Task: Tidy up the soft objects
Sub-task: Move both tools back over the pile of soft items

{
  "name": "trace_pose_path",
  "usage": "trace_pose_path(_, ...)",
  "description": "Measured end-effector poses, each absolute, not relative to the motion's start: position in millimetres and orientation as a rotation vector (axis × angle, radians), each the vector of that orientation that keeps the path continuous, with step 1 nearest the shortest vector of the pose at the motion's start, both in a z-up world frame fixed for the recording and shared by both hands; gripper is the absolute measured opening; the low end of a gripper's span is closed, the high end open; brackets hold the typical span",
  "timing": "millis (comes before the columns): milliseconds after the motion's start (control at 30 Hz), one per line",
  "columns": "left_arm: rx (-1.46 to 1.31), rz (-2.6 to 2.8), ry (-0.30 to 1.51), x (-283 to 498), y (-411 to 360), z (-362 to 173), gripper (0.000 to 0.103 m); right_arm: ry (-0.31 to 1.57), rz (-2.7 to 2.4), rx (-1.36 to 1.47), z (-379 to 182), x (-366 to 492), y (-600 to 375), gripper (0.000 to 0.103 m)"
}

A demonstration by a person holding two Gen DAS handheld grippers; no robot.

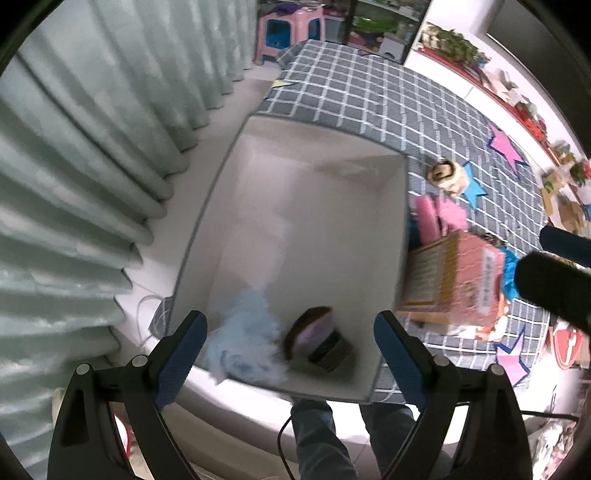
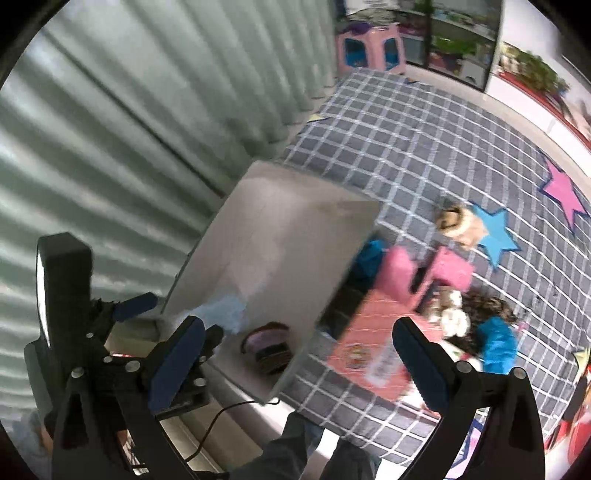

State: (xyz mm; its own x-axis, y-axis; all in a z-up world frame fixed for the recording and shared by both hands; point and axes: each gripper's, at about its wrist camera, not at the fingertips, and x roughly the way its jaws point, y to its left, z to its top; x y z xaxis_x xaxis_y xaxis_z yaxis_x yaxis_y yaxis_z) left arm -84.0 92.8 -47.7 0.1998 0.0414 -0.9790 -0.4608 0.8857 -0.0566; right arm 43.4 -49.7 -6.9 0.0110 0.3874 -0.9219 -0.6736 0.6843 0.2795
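A grey checked bedspread [image 1: 369,99] carries a white storage box [image 1: 402,206]. At its three o'clock lie a pink pillow [image 1: 428,218], a pink carton [image 1: 461,280] and a small tan plush [image 1: 447,177].

Black angular gripper arms, blue textured fingers [image 1: 177,354] (silver screws at pivots), thin black cable [image 2: 218,417], dark trousers [image 1: 321,443]

You have pale green curtains [image 1: 85,177] on your left, a pink plastic stool [image 1: 290,31] beyond, white floor [image 1: 218,122] below.
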Motion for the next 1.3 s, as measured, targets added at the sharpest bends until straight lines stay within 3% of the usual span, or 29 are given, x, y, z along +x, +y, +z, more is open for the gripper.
trace_pose_path(233,-0.35,0.303,1.342,-53.9,67.9,-44.3,0.094,1.366,0.678,-0.162,-21.8,94.2,-113.2,0.103)
trace_pose_path(900,-0.252,0.15,1.446,79.3,-12.5,-51.9,0.094,1.625,0.358,0.082,-140.3,178.1,-259.0,0.103)
trace_pose_path(1300,-0.253,0.216,1.58,188.8,-47.2,-119.6,0.094,1.707,0.443,0.116,-176.6,178.3,-265.6,0.103)
